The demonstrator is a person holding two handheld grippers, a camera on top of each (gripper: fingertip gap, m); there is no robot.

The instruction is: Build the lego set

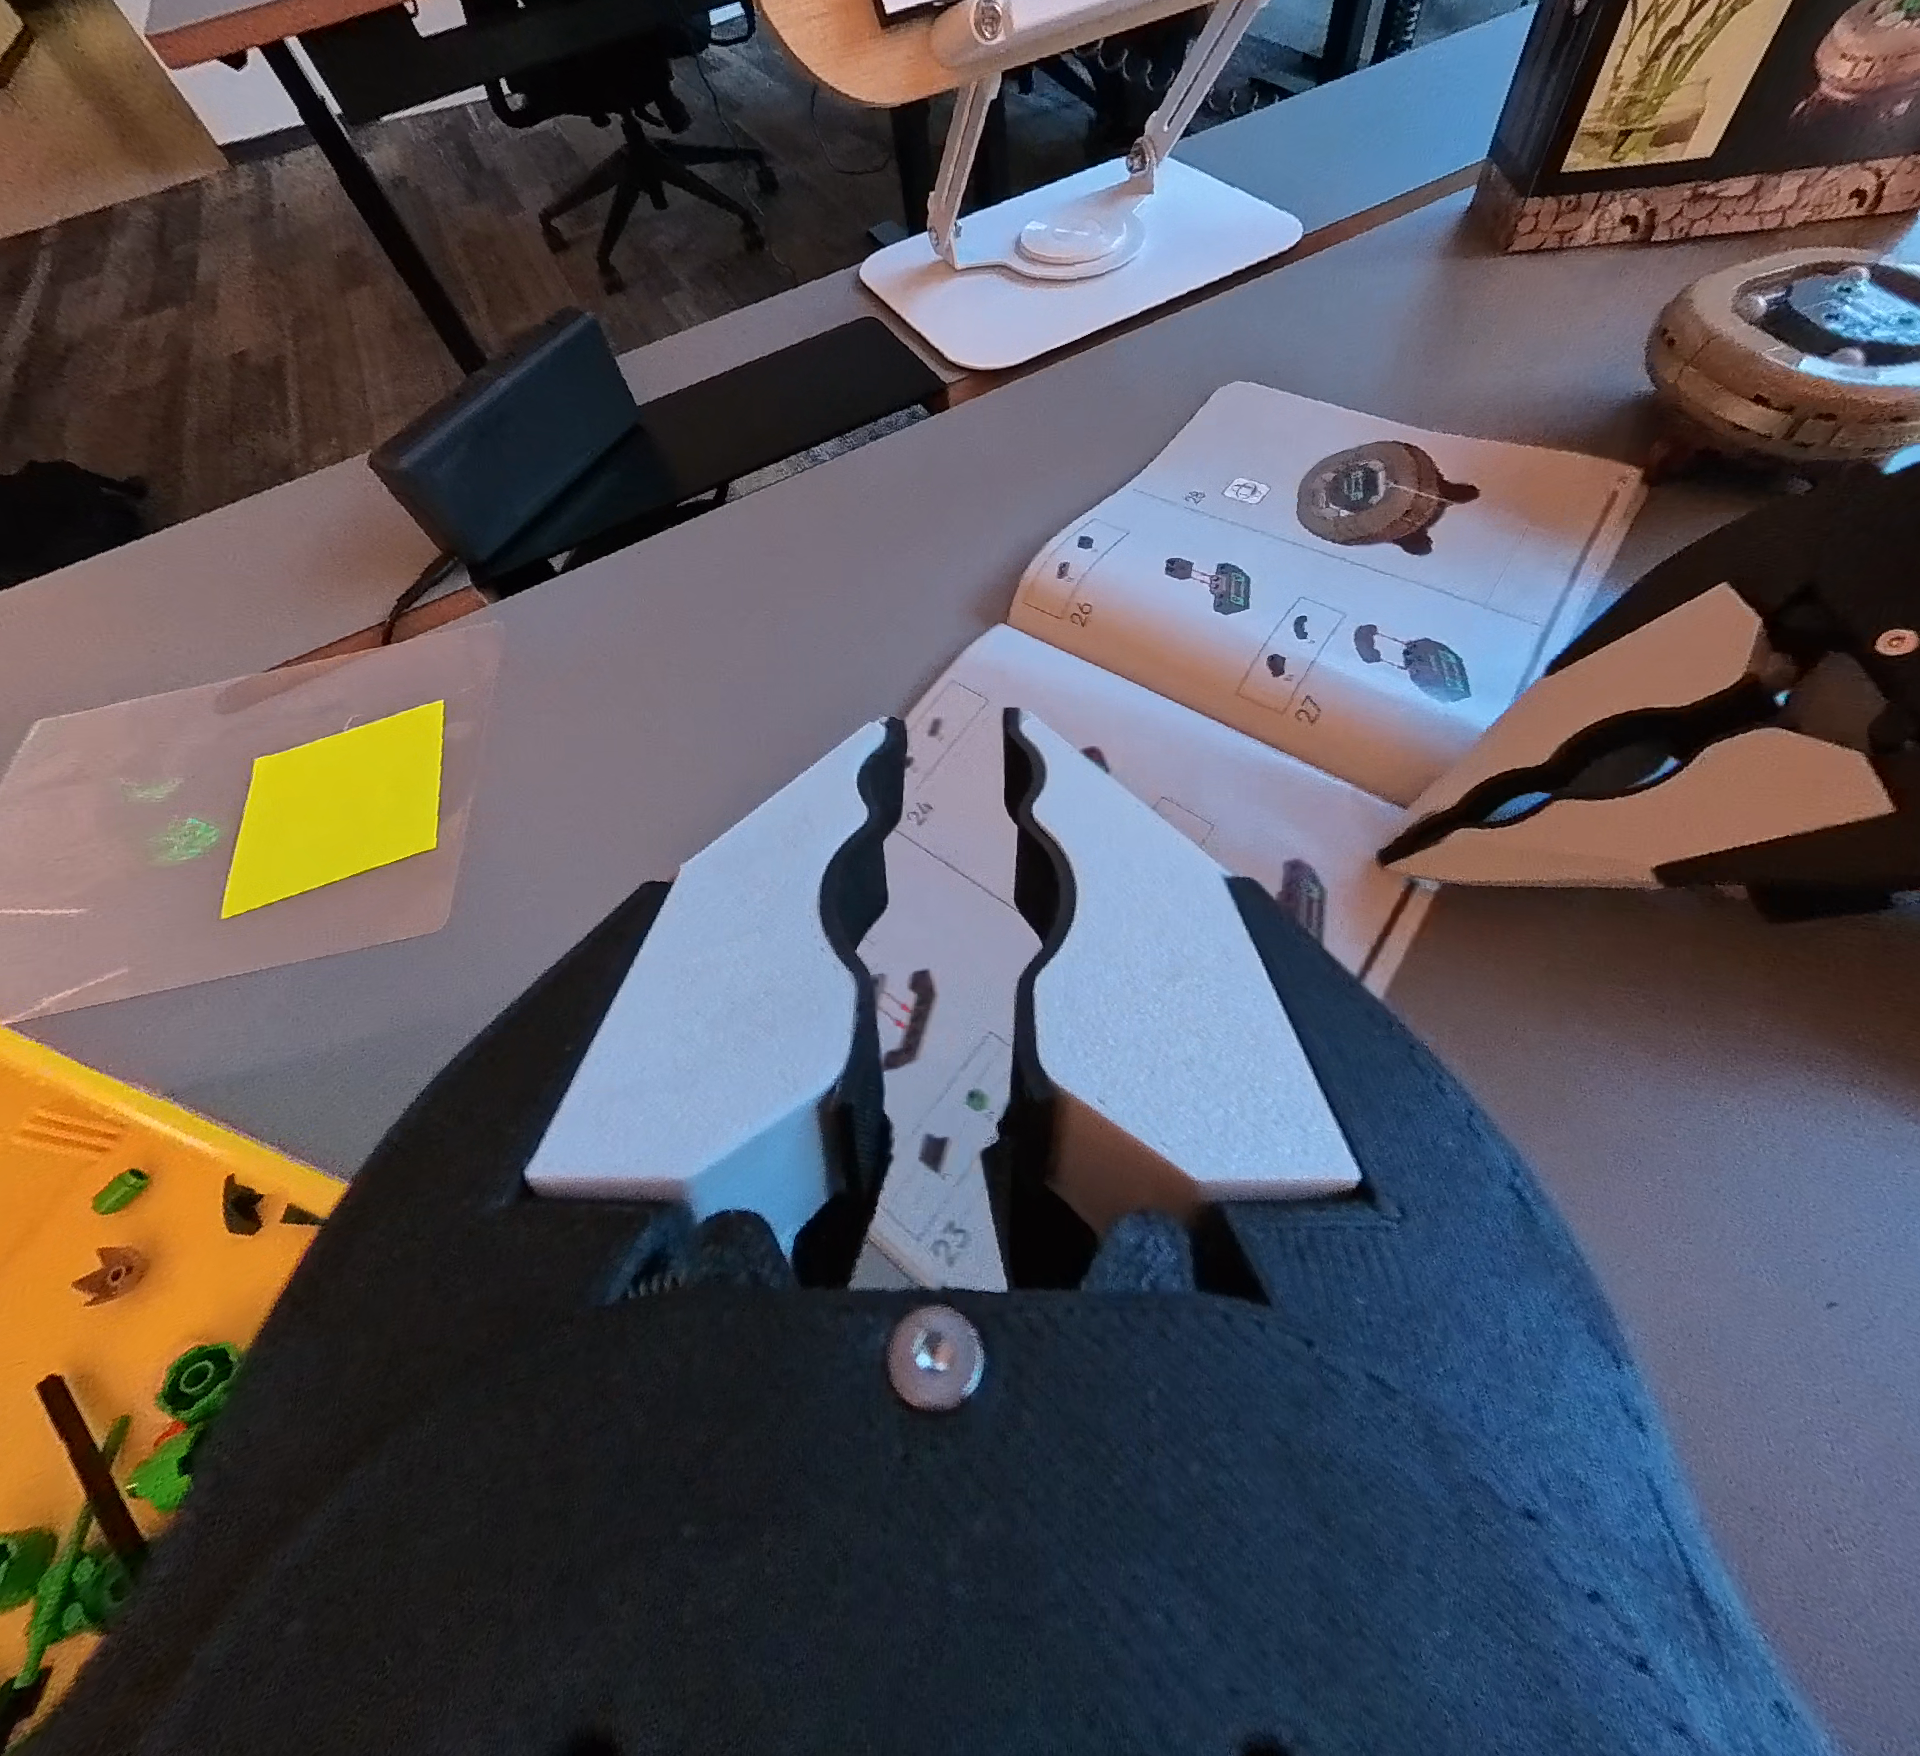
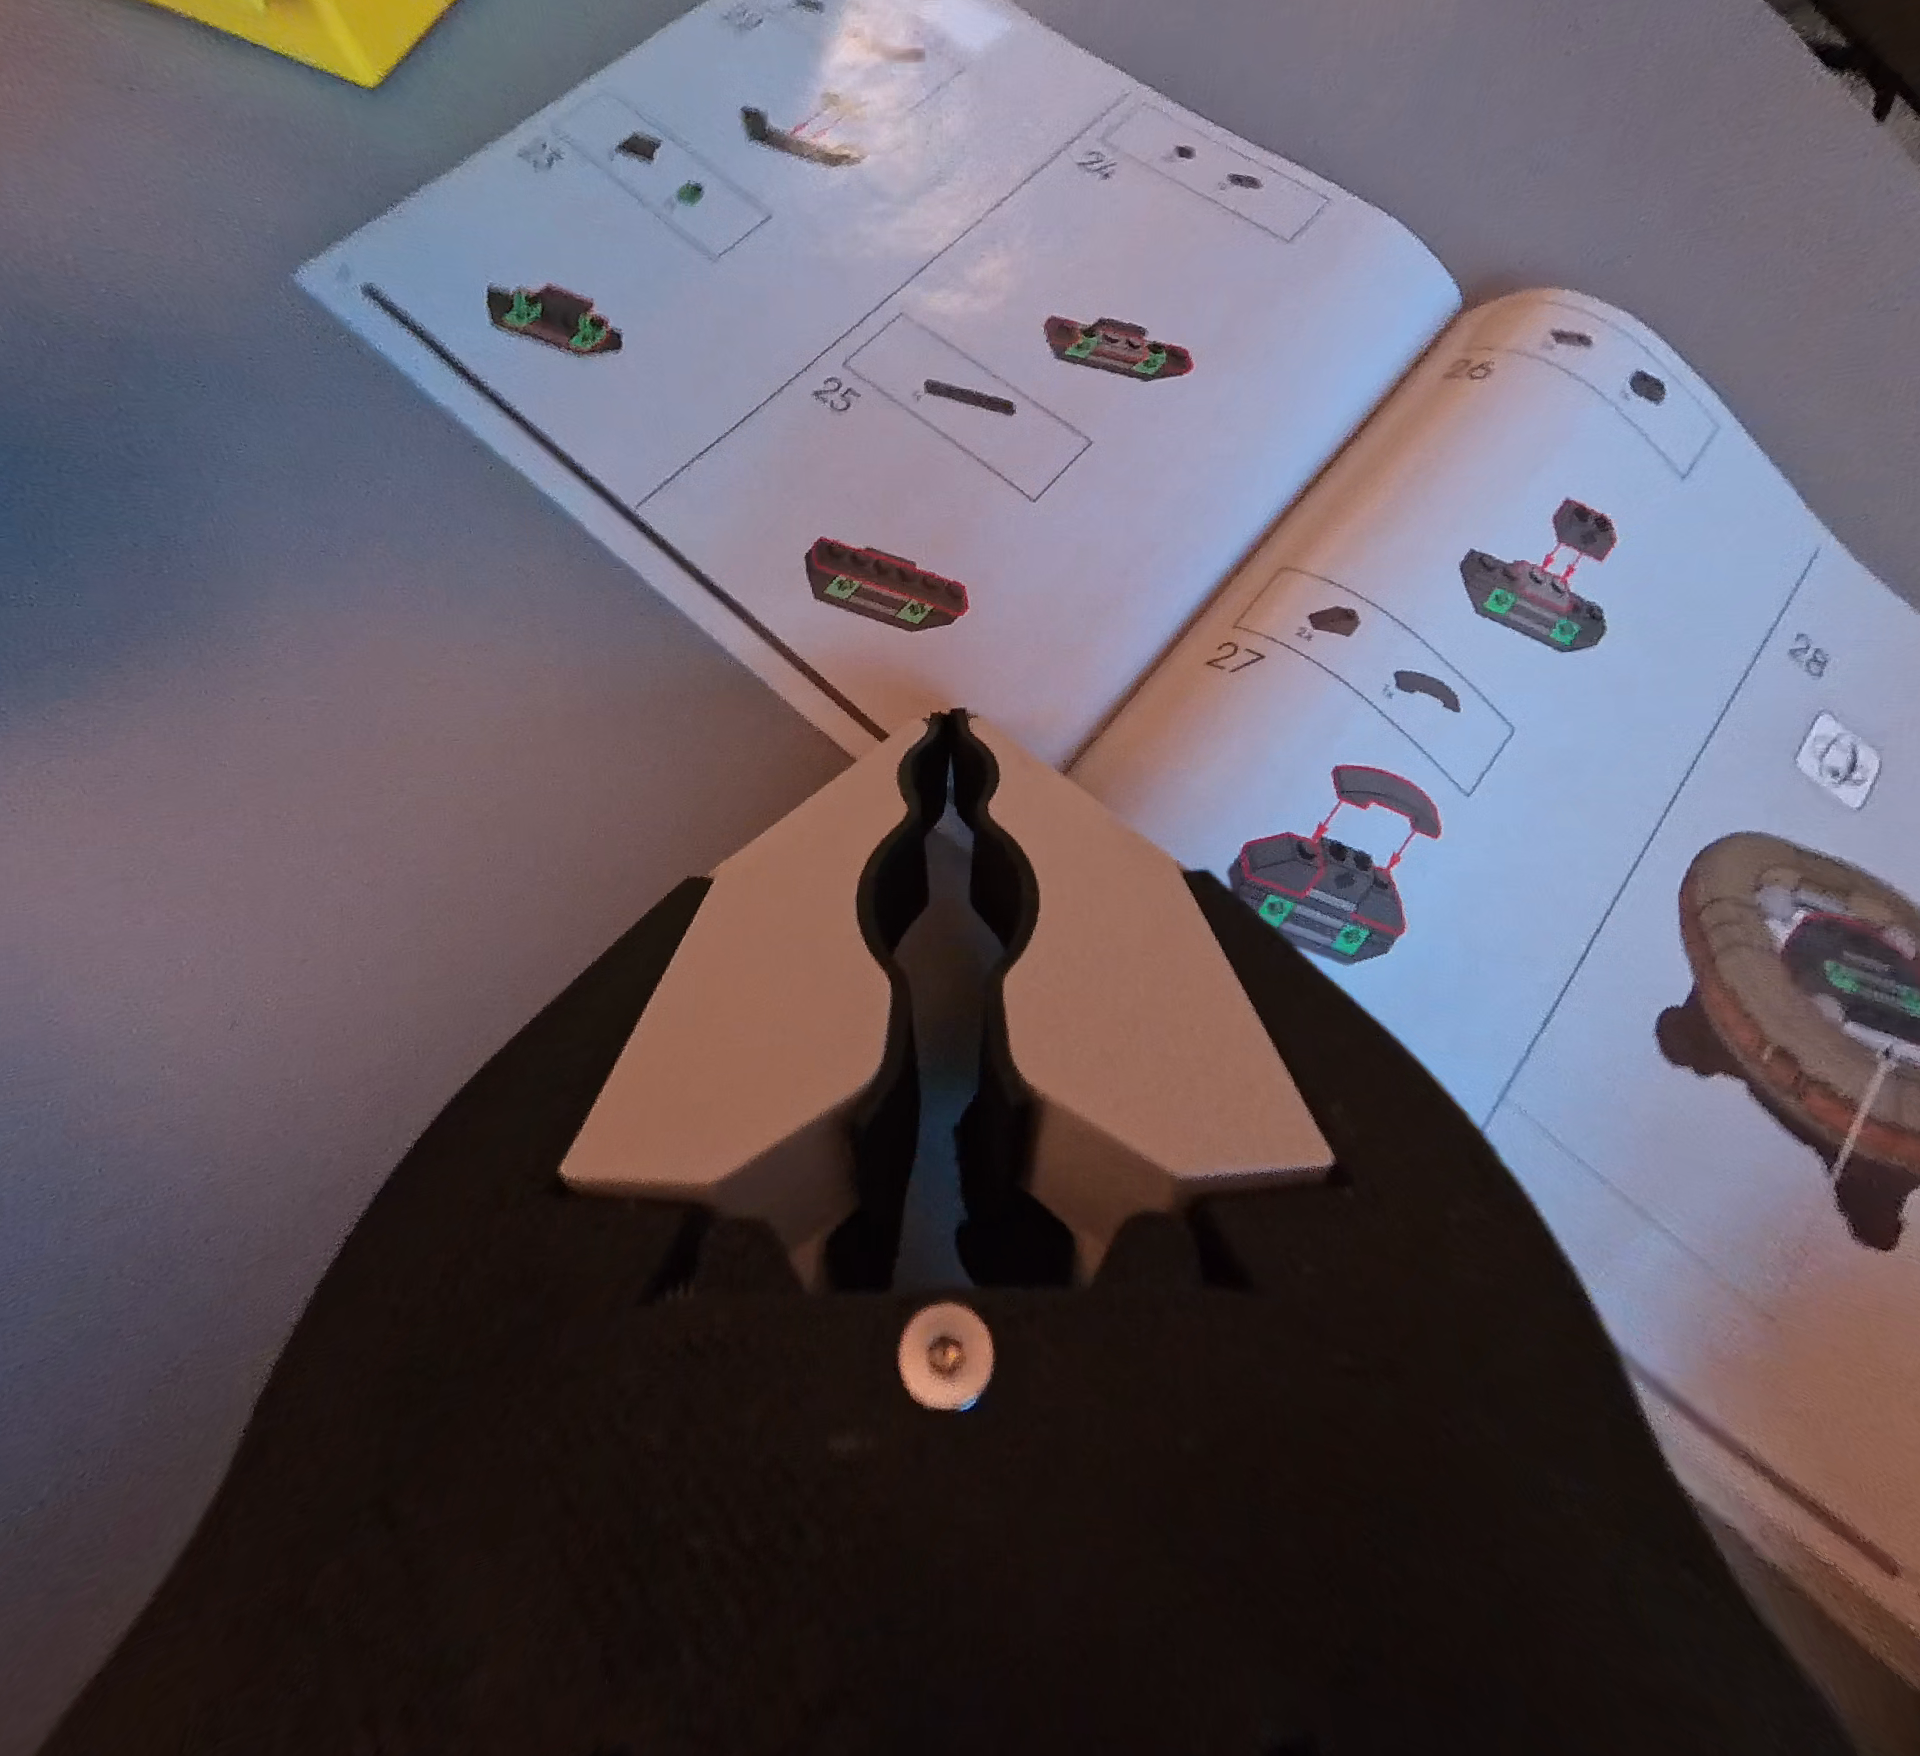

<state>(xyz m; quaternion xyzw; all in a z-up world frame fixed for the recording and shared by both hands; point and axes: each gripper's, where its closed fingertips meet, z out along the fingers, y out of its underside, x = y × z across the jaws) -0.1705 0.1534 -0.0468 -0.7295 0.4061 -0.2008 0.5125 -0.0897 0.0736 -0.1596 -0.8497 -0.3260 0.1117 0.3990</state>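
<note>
Lying open, instruction booklet (image 2: pixel 935 335)

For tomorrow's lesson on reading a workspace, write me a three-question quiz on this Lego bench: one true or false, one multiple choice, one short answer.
1. True or false: the left tongs grip a brick.
2. The tips of the right tongs are over: A) the yellow tray, B) the near edge of the open instruction booklet, C) the round tan model.
3. Which tongs have their tips together?

Key
1. False: they are open and empty, above the booklet.
2. B.
3. The right tongs; nothing shows between the tips.
</note>
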